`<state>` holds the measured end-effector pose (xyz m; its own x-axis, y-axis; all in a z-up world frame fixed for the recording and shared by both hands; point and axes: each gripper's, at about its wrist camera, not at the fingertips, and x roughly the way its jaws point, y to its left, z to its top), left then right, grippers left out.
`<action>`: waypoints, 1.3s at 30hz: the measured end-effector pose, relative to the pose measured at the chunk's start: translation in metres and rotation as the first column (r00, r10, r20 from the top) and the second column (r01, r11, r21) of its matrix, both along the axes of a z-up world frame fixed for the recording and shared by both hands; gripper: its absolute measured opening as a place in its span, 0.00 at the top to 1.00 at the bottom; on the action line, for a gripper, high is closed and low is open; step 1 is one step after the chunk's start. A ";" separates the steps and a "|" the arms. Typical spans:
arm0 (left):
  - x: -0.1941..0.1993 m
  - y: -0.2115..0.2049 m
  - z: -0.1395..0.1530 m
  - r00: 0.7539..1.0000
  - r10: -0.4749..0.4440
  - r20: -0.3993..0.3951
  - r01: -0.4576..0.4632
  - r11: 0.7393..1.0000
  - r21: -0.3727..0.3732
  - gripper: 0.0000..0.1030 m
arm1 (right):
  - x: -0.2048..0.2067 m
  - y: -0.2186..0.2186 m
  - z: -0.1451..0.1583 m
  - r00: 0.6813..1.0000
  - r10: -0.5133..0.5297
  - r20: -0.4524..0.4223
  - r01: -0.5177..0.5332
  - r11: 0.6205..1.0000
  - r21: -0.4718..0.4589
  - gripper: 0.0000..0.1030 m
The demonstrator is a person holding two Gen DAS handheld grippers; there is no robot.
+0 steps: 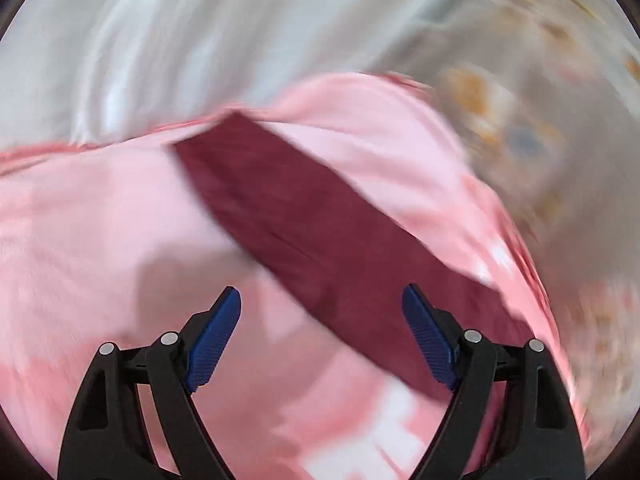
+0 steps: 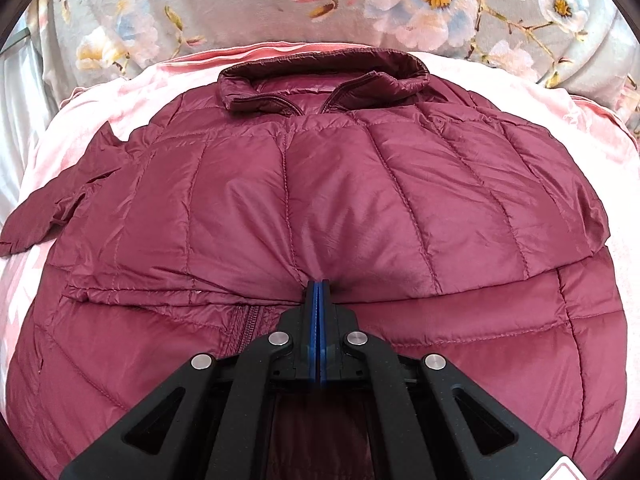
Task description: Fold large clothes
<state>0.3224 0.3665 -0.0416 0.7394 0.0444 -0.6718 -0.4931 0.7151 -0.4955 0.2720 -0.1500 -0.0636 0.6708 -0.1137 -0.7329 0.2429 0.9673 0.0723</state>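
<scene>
Folding step: a maroon puffer jacket (image 2: 320,184) is lying front-up on a pink blanket (image 2: 568,128) spread over the bed, collar (image 2: 324,76) at the far end, and its lower part is being doubled up over the chest.
Right gripper (image 2: 319,286): its blue fingers (image 2: 312,320) are closing flat together and pinching the puffy hem edge of the folded-over panel, with the fabric puckering into them.
Left gripper (image 1: 321,336): its fingers (image 1: 218,340) are standing wide apart with nothing between them, hovering over the pink blanket and a blurred strip of maroon cloth (image 1: 320,232).
Loose part: a sleeve (image 2: 44,208) is trailing off the jacket's left side onto the blanket.
Backdrop: a flowered grey cover (image 2: 280,8) is lying beyond the collar.
Next move, as I judge it: the empty left gripper is needing a fresh hold, likely on that stray sleeve or the hem, while the right one is keeping the fold pinned.
</scene>
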 end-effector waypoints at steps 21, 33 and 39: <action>0.049 -0.004 0.045 0.985 -0.120 0.123 0.105 0.988 0.115 0.99 | -0.103 0.044 0.012 0.988 0.047 0.144 -0.054 0.997 0.047 0.92; -0.007 -0.324 0.149 0.690 -0.697 0.196 0.598 0.701 0.388 0.99 | -0.171 0.018 0.030 0.983 -0.005 0.186 -0.017 0.993 0.114 0.91; -0.014 -0.443 0.086 0.594 -0.804 0.031 0.747 0.565 0.350 0.99 | -0.198 -0.015 0.027 0.981 -0.068 0.179 0.046 0.991 0.124 0.91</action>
